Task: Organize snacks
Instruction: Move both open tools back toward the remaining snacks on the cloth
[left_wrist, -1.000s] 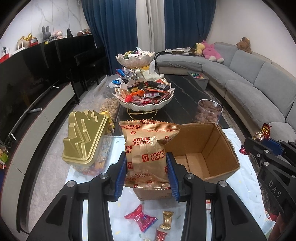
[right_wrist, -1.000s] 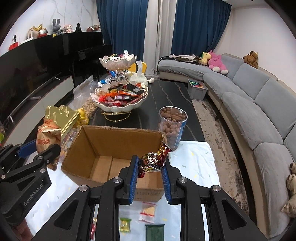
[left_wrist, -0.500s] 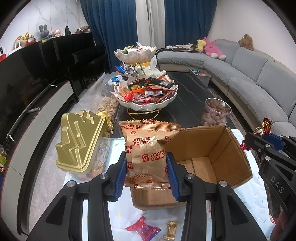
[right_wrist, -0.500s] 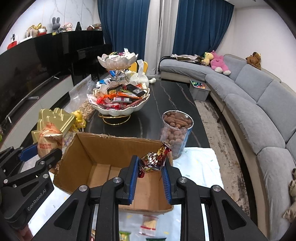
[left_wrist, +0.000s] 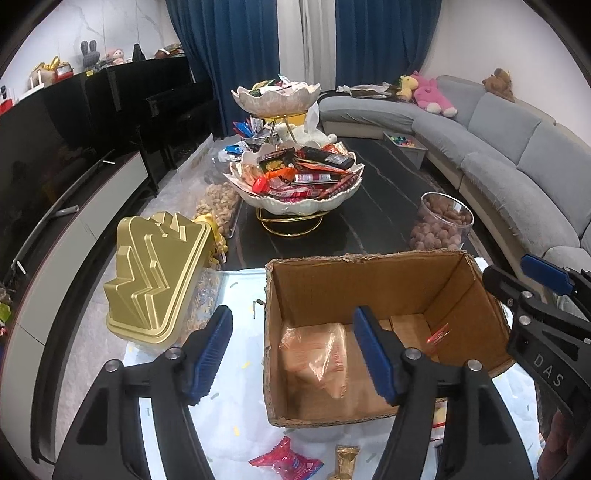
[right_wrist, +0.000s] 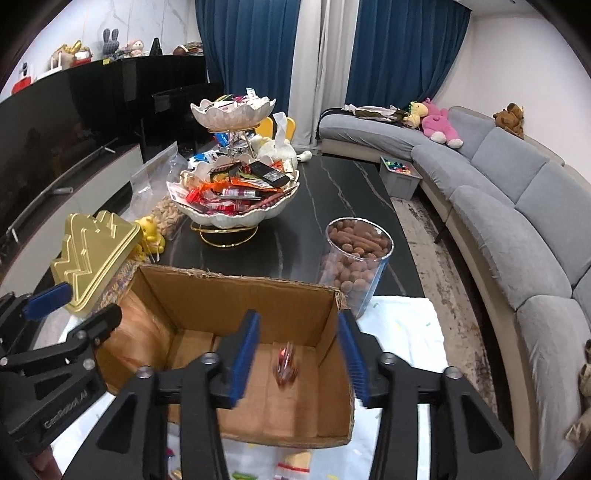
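Observation:
An open cardboard box (left_wrist: 369, 258) stands on the white cloth in front of both grippers. My left gripper (left_wrist: 293, 352) hangs over the box's near left part, jaws opening, with nothing pressed between the pads. Below it the gold fortune biscuit bag (left_wrist: 317, 358) is a blur inside the box. My right gripper (right_wrist: 297, 360) is above the box (right_wrist: 236, 278) on the right, jaws also opening. A red-and-gold wrapped candy (right_wrist: 286, 363) blurs in the gap beneath it, loose, low inside the box. Each gripper shows at the edge of the other's view.
A gold stepped lid on a clear container (left_wrist: 155, 280) stands left of the box. Behind are a two-tier snack bowl (left_wrist: 295, 184) and a clear jar of brown nuts (left_wrist: 443, 221) on the dark table. Loose wrapped candies (left_wrist: 284, 461) lie on the cloth. A grey sofa (right_wrist: 517, 192) runs along the right.
Both grippers moved forward over the box and opened. The biscuit bag left the left jaws and the wrapped candy left the right jaws; both are dropping into the box.

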